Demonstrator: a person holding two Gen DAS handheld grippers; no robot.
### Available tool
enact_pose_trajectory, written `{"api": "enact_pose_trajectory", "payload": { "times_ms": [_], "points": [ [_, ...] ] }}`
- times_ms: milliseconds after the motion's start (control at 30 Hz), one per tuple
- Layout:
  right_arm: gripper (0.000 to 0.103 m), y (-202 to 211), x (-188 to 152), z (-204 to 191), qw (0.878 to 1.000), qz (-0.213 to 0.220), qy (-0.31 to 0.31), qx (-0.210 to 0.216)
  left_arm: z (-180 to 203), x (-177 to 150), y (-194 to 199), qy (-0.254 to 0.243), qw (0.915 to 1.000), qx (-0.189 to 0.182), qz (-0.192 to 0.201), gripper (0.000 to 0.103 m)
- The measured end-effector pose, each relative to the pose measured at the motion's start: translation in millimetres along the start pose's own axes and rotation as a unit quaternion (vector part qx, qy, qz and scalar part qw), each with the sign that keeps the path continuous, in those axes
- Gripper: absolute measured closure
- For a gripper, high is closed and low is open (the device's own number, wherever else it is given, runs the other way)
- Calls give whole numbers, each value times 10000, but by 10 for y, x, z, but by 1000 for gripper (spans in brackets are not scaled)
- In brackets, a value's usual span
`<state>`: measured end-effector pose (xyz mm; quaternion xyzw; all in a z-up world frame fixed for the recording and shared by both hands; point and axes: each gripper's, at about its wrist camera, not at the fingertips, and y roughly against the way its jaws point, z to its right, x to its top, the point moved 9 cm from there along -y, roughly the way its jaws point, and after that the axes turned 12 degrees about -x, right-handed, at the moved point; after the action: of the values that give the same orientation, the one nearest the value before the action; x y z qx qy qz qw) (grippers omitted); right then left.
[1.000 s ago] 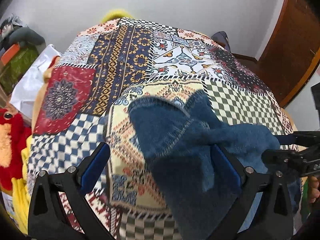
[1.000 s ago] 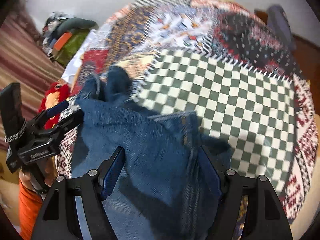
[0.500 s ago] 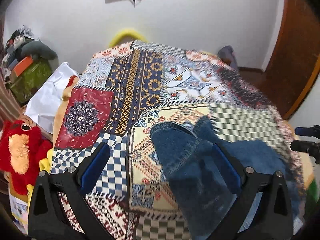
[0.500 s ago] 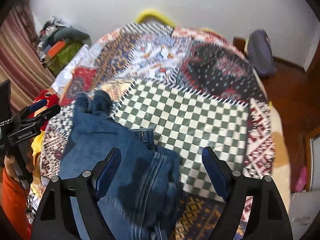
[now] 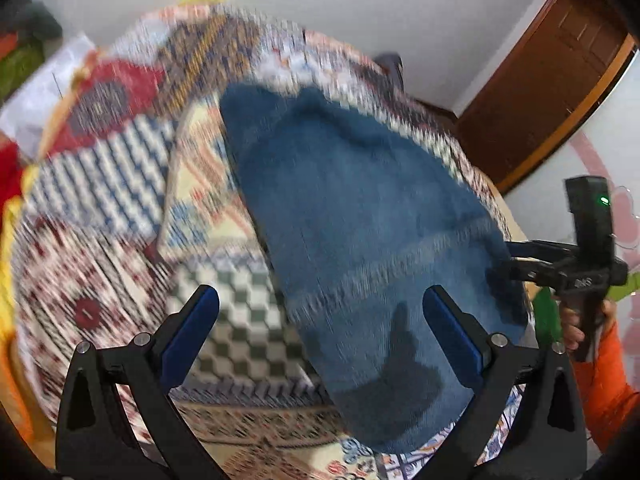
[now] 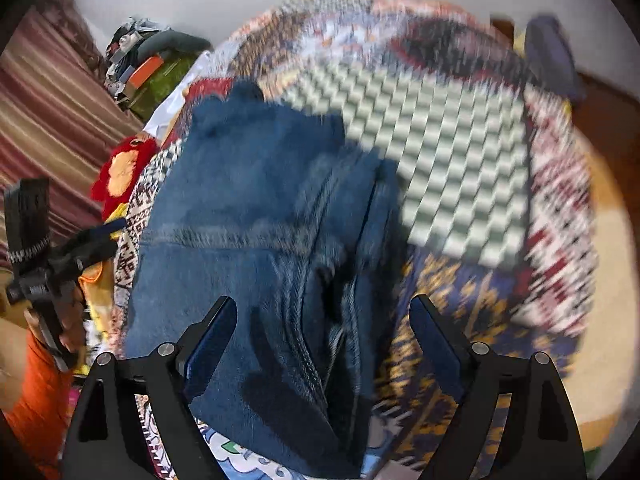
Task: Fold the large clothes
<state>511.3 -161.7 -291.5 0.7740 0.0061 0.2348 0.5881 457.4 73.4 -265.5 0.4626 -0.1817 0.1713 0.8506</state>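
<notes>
Dark blue jeans (image 5: pixel 360 220) lie folded lengthwise on a patchwork bedspread (image 5: pixel 100 200). Both views are smeared by motion. My left gripper (image 5: pixel 320 296) is open above the near end of the jeans, and its pads touch nothing. In the right wrist view the jeans (image 6: pixel 248 200) show their stacked folded edges. My right gripper (image 6: pixel 323 302) hovers over those edges with its jaws opening; the denim lies below the gap and is not pinched. Each gripper shows in the other's view: the right gripper (image 5: pixel 508 260) beside the jeans' right edge, the left gripper (image 6: pixel 108 236) at their left edge.
The bedspread (image 6: pixel 460 160) covers the whole bed. A red plush toy (image 6: pixel 124 168) and a pile of belongings (image 6: pixel 152 64) sit at the bed's left side. A dark bag (image 6: pixel 552 52) is at the far right corner, a wooden door (image 5: pixel 540 92) beyond it. An orange sleeve (image 5: pixel 600 376) holds the right gripper.
Both grippers have drawn back toward the near end of the jeans. The right jaws have widened and the denim bunched between them has dropped flat. The jeans now lie longer and smoother.
</notes>
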Motion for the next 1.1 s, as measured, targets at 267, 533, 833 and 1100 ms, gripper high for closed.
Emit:
{"api": "enact_pose_trajectory", "payload": {
  "times_ms": [267, 533, 833, 1100],
  "points": [
    [3, -565, 20, -53, 9942, -807, -86, 707, 0, -92, -568, 579, 9935, -850, -480, 0],
    [0, -715, 149, -33, 9899, -792, -513, 1054, 10, 54, -922, 680, 9926, -835, -559, 0],
    [40, -525, 245, -278, 9931, -274, -415, 1059, 186, 113, -726, 359, 9966, -663, -341, 33],
    [61, -47, 473, -525, 9940, 104, -341, 1033, 550, 327, -221, -202, 9980, -591, 44, 48]
  ]
}}
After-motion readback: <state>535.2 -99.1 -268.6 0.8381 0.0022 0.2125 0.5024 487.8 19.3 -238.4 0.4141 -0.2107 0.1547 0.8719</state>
